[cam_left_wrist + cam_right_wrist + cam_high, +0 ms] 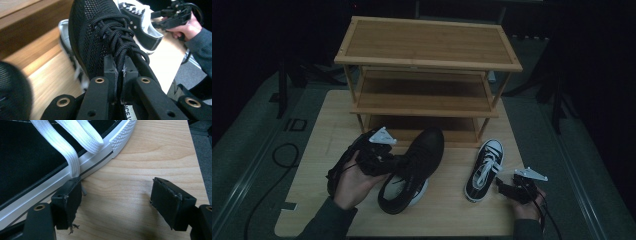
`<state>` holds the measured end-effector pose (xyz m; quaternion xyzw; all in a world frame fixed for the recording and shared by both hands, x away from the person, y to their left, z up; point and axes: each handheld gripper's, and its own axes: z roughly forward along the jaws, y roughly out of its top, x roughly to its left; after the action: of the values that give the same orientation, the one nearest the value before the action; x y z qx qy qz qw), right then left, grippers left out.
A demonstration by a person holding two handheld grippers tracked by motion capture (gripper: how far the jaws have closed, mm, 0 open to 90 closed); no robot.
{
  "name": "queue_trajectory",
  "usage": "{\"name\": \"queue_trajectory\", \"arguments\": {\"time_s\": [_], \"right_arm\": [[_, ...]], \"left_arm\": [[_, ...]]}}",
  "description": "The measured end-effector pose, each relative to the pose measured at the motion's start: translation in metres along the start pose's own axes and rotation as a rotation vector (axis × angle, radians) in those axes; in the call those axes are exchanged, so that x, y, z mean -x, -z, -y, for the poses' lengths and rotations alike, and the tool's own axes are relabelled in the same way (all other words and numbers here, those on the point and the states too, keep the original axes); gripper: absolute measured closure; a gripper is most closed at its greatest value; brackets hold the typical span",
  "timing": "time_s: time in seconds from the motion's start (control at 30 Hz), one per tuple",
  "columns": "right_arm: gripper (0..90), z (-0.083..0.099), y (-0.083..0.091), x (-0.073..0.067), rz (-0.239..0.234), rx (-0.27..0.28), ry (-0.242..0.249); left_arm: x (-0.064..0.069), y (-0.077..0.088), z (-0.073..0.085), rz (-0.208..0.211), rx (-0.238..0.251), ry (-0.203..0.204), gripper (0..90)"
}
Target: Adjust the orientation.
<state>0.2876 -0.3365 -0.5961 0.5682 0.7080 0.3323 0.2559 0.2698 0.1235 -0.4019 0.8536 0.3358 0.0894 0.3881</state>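
A pale wooden worktop (447, 210) sits on a grey floor (247, 140) in a dark room, with a three-tier bamboo shoe rack (427, 60) at its twelve o'clock edge. The left gripper (388, 161) is clenched on the laces of a black mesh shoe (419, 160), which tilts heel-down near the worktop's centre. At four o'clock, the right gripper (507, 187) rests released just beside a black canvas sneaker (483, 170) with white laces.
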Motion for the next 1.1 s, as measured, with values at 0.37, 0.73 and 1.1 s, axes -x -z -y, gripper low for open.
{"name": "queue_trajectory", "arguments": {"time_s": [0.37,0.73,1.1], "right_arm": [[24.5,0.0,0.0,0.0,0.001,0.0,-0.001],[24.5,0.0,0.0,0.0,0.002,0.001,0.001],[24.5,0.0,0.0,0.0,0.002,0.0,-0.003]], "left_arm": [[-0.029,0.03,0.018,-0.127,-0.005,0.057,86.0],[-0.056,0.005,0.032,-0.21,-0.097,0.099,85.9],[-0.068,-0.028,0.045,-0.234,-0.2,0.085,85.7]]}}
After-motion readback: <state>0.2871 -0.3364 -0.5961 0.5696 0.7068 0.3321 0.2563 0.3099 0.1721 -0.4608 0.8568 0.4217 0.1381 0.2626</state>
